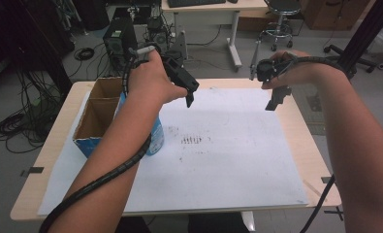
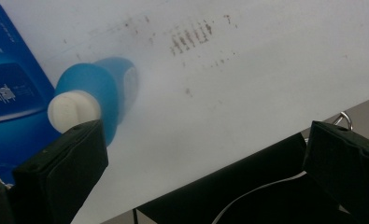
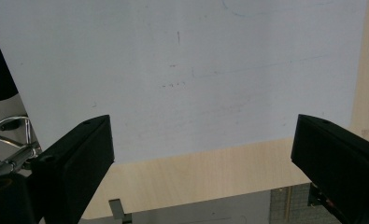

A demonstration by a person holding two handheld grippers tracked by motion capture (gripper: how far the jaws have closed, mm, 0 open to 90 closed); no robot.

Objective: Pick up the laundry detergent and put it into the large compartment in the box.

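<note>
A pale wooden table [image 1: 305,145] carries a large white paper sheet [image 1: 237,160] marked with faint dark smudges, and both grippers hang above it, well clear of its surface. Below and to the left of the left hand-held black gripper [image 1: 188,95], at the sheet's left edge, stands an open brown cardboard box with blue outer walls [image 1: 97,116], its inside split into two compartments. Just beside that box, on the side nearer the left gripper and partly hidden under the person's left forearm [image 1: 126,141] in the high view, stands a blue plastic bottle with a white cap [image 2: 91,95]; in the left gripper view it appears upright just beyond the left-hand jaw, apart from both jaws, with the blue box wall [image 2: 11,88] next to it. The left gripper's jaws stand wide apart with nothing between them, only bare paper and the table edge beyond. The right hand-held black gripper [image 1: 275,99] is raised over the far right part of the sheet, well apart from the bottle and the box; in the right gripper view its two jaws are likewise spread wide and empty, with white paper and a strip of bare wood below them. A black spiral-wrapped cable [image 1: 102,177] trails from the left gripper along the forearm.
</note>
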